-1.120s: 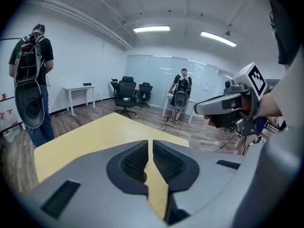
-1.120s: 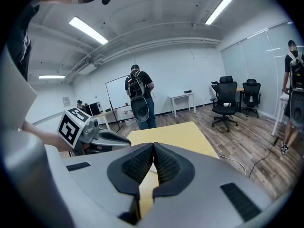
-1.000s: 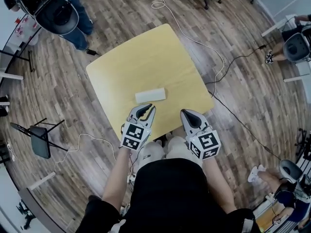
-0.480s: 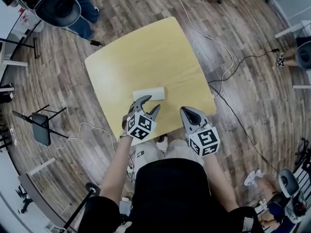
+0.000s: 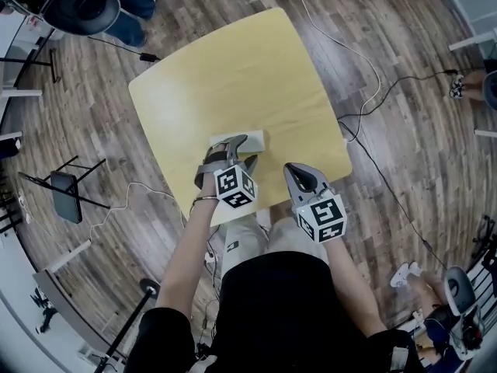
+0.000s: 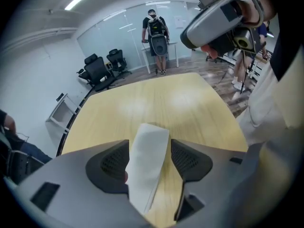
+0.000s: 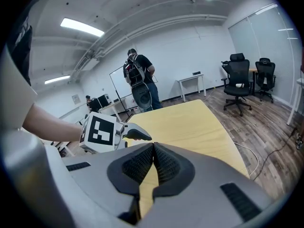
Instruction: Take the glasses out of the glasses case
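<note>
**Though we straddle the case, nothing is out of it yet**

As we bring both tools down over the table [image 5: 233, 76], the white glasses case [image 5: 255, 140] lies flat and closed near the table's 6 o'clock edge, just in front of us.

- The left gripper [image 6: 149, 148] has just been opening its jaws. They stand wide apart with the case running between them from 12 to 6 o'clock. In the left gripper view the pads flank it without pressing, so we count it as no grip yet.
- The right gripper [image 7: 153, 151] has its jaws together on nothing. It hangs at about 4 o'clock from the case, clear of it.
- No lid is lifted, and what the case holds cannot be seen.

Progress, as we judge it: the very start, with the approach nearly made. Left to do: pin the case, open it, and lift out the contents.
</note>
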`<state>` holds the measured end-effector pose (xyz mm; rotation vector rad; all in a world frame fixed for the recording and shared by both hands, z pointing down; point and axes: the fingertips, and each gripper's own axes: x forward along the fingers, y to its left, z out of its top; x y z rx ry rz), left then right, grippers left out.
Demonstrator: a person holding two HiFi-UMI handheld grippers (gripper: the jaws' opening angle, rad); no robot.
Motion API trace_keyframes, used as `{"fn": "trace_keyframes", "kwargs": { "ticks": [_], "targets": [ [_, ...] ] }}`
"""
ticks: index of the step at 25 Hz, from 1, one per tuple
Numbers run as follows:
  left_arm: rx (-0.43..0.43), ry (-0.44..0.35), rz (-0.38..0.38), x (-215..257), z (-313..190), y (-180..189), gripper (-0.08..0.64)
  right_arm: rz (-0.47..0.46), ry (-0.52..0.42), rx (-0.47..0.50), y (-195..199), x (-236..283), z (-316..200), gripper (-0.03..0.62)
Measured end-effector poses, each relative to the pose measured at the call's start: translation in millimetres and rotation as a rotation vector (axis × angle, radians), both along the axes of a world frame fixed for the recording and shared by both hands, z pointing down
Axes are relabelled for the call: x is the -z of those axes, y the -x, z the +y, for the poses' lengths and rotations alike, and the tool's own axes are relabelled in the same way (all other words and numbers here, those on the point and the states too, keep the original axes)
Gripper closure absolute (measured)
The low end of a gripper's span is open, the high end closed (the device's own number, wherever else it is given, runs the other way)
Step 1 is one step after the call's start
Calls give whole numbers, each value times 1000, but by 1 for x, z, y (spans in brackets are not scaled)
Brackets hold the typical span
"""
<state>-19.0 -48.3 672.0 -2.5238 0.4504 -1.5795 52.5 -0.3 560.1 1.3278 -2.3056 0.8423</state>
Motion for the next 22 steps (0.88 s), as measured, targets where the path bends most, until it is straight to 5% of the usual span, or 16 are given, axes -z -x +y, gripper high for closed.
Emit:
{"fn": "trace_keyframes", "kwargs": {
  "ticks": [12, 16, 22],
  "targets": [
    [-71, -9, -18, -26, -10, -6, 282, 16, 54, -18, 8, -36, -4, 575],
    [-35, 61, 11, -24, -11, -5, 282, 26, 77, -26, 16, -46, -7, 575],
    [121, 266, 140, -16, -17, -8, 284, 31, 106, -49, 24, -56, -16, 575]
  ]
}}
